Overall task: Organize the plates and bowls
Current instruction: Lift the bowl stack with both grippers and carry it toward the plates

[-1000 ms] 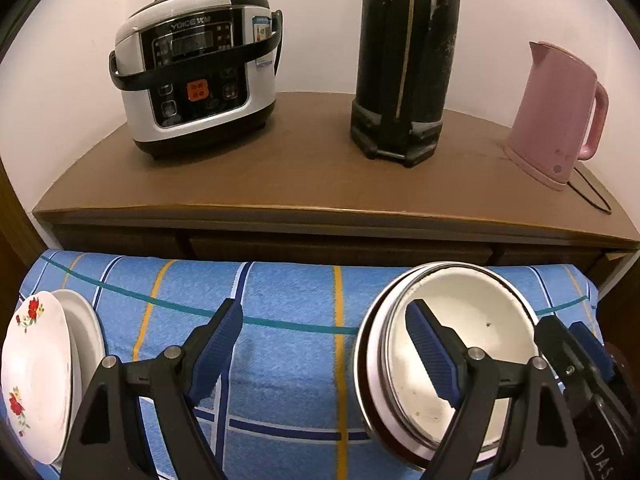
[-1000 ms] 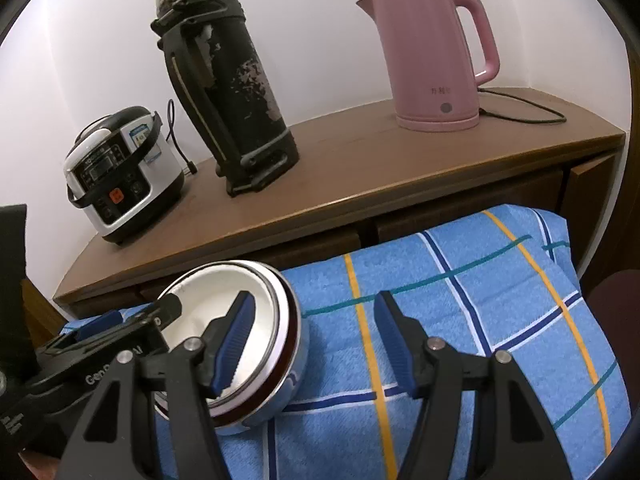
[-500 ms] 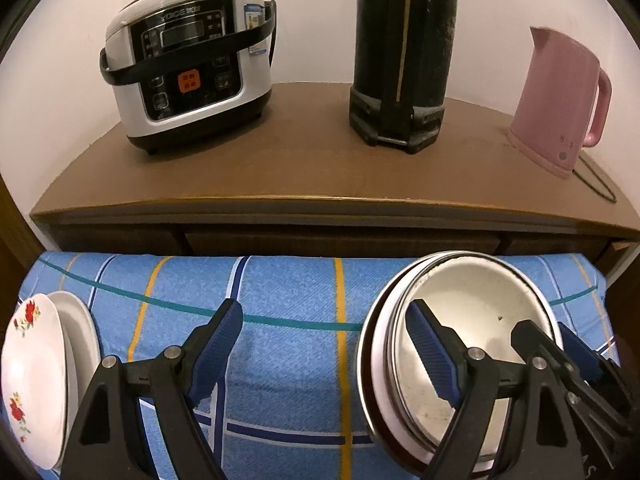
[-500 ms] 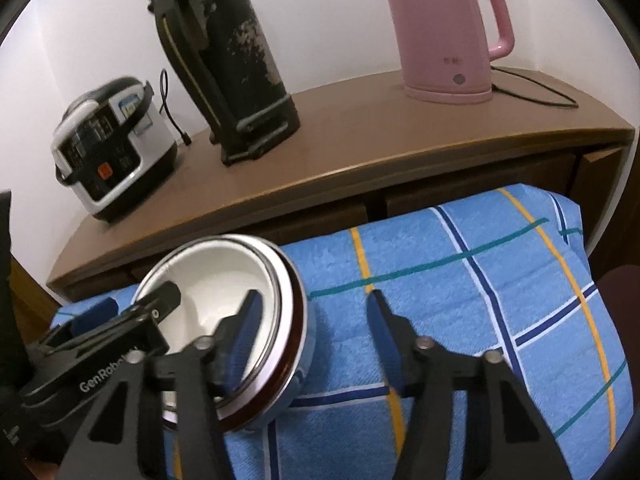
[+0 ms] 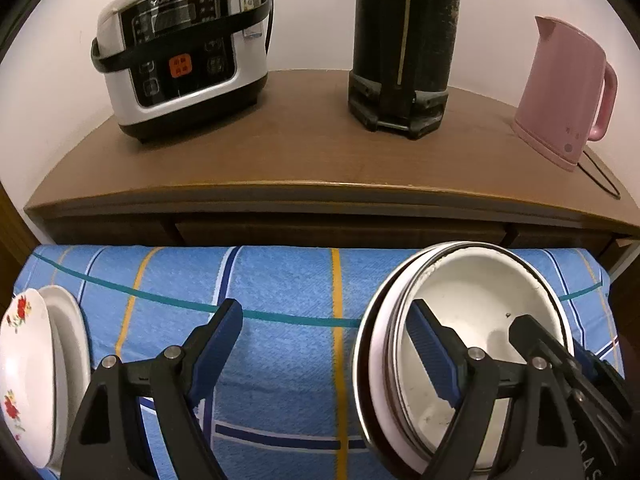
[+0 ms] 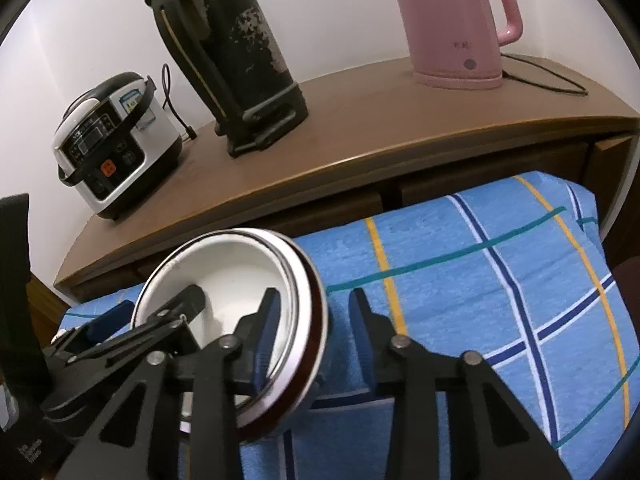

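Near the right edge of the blue checked cloth (image 5: 280, 280), the nested bowls (image 5: 480, 304) stand. The right gripper (image 6: 312, 320) straddles their rim, jaws apart, nothing clamped; the left gripper (image 5: 328, 340) gapes empty. A shallow bite could tip the stack. Flowered plates (image 5: 24, 360) sit at the left edge.
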A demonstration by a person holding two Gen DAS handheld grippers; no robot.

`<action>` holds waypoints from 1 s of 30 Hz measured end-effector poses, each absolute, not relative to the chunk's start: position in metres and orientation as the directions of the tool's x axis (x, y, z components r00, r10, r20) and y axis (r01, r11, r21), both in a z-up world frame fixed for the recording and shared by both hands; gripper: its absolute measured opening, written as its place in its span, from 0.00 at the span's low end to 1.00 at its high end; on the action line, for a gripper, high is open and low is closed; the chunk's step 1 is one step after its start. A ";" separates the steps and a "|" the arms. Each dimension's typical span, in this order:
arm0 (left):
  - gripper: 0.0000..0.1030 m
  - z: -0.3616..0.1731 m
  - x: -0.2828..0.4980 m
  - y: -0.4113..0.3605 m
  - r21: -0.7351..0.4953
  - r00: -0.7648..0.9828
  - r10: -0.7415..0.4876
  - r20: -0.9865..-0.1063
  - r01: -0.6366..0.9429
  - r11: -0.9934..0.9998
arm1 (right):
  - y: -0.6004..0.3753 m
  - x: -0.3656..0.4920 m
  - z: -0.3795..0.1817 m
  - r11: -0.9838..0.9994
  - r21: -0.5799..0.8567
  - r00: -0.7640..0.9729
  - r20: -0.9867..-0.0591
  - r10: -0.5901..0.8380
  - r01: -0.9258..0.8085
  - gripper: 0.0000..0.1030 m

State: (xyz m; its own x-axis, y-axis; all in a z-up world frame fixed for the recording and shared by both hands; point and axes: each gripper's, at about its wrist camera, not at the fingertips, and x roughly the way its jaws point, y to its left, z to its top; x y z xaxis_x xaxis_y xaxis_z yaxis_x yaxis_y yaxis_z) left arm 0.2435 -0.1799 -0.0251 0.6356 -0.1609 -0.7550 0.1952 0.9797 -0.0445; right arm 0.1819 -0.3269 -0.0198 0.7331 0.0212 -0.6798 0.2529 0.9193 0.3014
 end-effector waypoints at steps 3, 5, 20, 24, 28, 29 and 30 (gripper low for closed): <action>0.83 -0.027 0.244 -0.178 -0.063 0.624 -0.174 -0.762 0.196 0.979 | -0.326 0.184 -0.020 0.921 0.304 0.732 -0.680 0.031 0.243 0.27; 0.78 -0.028 0.244 -0.178 -0.077 0.619 -0.188 -0.763 0.201 0.977 | -0.326 0.185 -0.021 0.919 0.310 0.730 -0.682 0.038 0.241 0.26; 0.30 -0.026 0.236 -0.186 -0.201 0.560 -0.320 -0.764 0.263 0.943 | -0.320 0.186 -0.019 0.932 0.253 0.715 -0.699 -0.007 0.257 0.26; 0.30 -0.026 0.237 -0.187 -0.199 0.555 -0.318 -0.768 0.265 0.943 | -0.320 0.185 -0.019 0.931 0.251 0.712 -0.702 -0.012 0.264 0.25; 0.30 -0.025 0.235 -0.187 -0.197 0.550 -0.316 -0.773 0.265 0.944 | -0.320 0.182 -0.018 0.930 0.248 0.709 -0.705 -0.018 0.270 0.25; 0.30 -0.025 0.234 -0.187 -0.197 0.548 -0.316 -0.775 0.266 0.944 | -0.320 0.182 -0.018 0.930 0.248 0.707 -0.707 -0.018 0.272 0.25; 0.30 -0.025 0.232 -0.187 -0.196 0.547 -0.316 -0.776 0.266 0.944 | -0.320 0.180 -0.018 0.929 0.251 0.706 -0.708 -0.016 0.273 0.25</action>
